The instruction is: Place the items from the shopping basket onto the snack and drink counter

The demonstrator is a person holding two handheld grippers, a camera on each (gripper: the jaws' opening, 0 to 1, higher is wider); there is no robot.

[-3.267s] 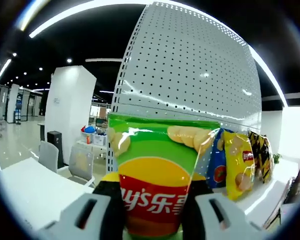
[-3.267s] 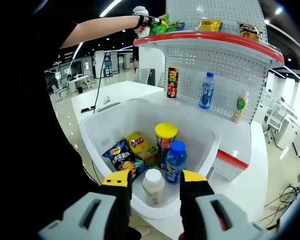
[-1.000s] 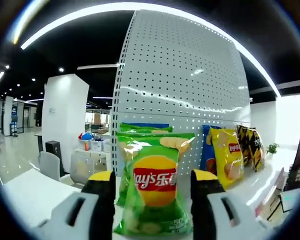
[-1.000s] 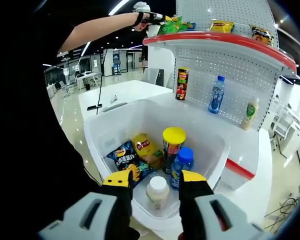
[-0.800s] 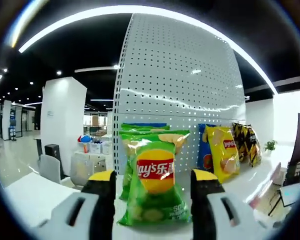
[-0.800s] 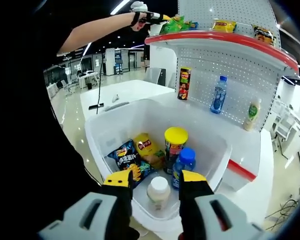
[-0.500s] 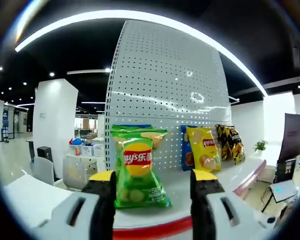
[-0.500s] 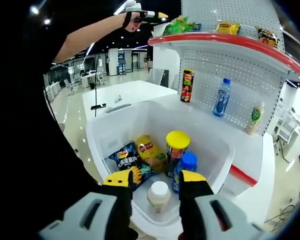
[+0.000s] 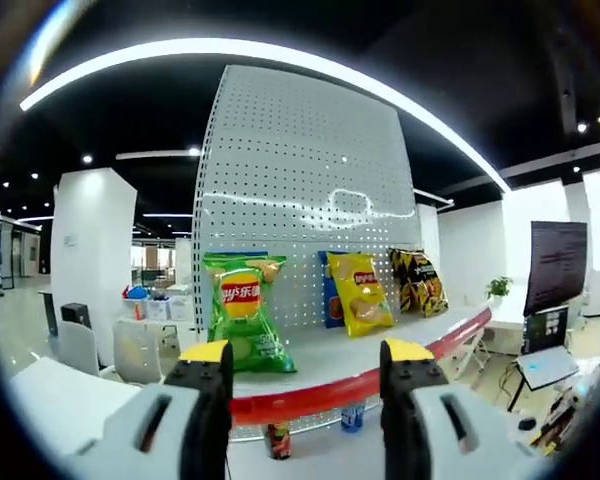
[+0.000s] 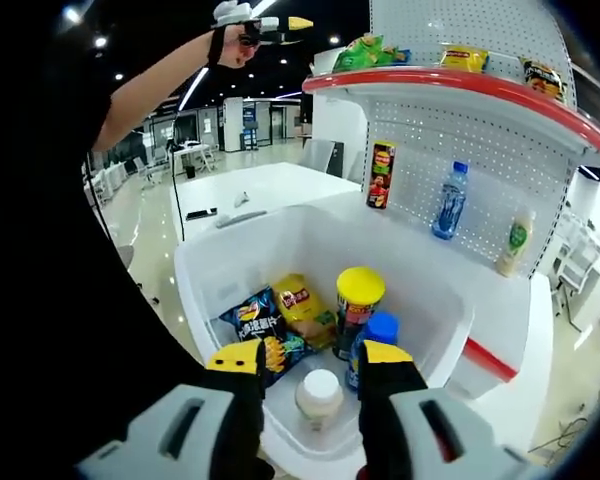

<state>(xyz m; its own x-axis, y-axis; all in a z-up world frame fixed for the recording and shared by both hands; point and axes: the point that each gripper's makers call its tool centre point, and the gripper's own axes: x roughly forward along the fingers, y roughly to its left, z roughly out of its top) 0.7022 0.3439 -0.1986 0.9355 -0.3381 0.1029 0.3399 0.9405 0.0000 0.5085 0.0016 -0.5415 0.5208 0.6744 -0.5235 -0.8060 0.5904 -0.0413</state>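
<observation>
On top shelf (image 9: 380, 362), green chip bag (image 9: 242, 312) stands against pegboard, yellow bag (image 9: 360, 293) beside it; left gripper (image 9: 305, 352) spread, empty, well apart from bag. Right gripper (image 10: 305, 355) spread above white basket (image 10: 215, 270), over white-capped bottle (image 10: 319, 396); yellow-lidded can (image 10: 358, 308) inside too

Right gripper (image 10: 308, 372), jaws apart, hovers over white basket (image 10: 220, 262) holding white-capped bottle (image 10: 319, 397), yellow-lidded can (image 10: 358, 305), blue-capped bottle (image 10: 376, 340), two chip bags.

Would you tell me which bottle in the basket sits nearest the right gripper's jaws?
The white-capped bottle, directly between the right gripper jaws; the blue-capped bottle stands farther back, beside the yellow-lidded can.
</observation>
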